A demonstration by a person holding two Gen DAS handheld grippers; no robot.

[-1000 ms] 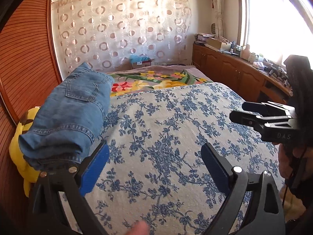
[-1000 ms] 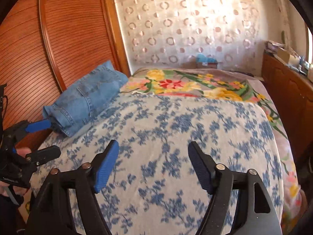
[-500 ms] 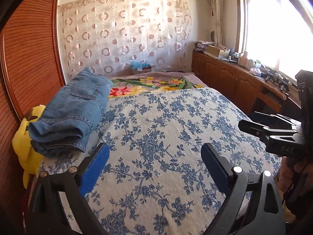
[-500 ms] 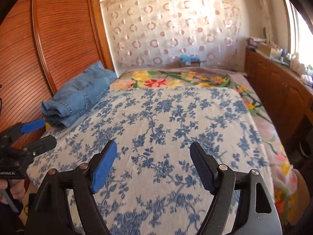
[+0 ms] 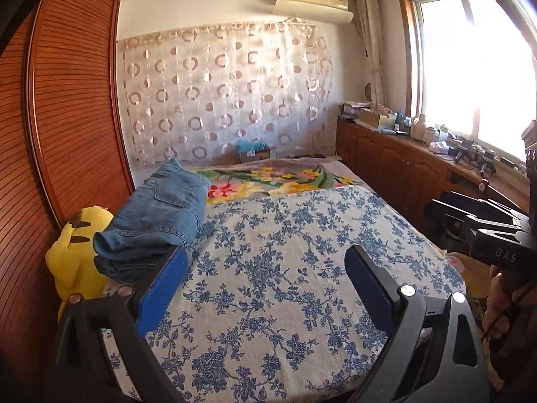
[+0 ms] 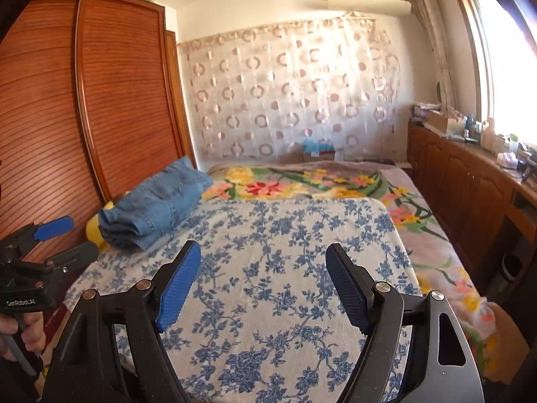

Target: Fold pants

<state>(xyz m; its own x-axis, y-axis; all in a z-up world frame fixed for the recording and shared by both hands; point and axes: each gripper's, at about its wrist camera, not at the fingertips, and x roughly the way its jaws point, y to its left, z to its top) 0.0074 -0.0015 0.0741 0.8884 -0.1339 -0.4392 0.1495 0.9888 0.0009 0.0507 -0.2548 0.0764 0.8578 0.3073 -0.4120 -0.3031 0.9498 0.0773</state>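
Both grippers drawn back from the folded pants

Left wrist view: the left gripper has backed up and away, jaws wide and empty; the folded pants lie at the bed's left edge beside a yellow plush toy.
Right wrist view: the right gripper, also withdrawn, gapes with nothing held; pants lie untouched by the wardrobe, so folding looks finished.

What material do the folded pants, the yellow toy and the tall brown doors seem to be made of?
Pants: blue denim, matte; stitched seams and a back pocket show.
Toy: soft plush, judging by its fuzzy, rounded shape.
Doors: reddish-brown wood or wood veneer, slightly glossy, with fine horizontal slats; which one is unclear.
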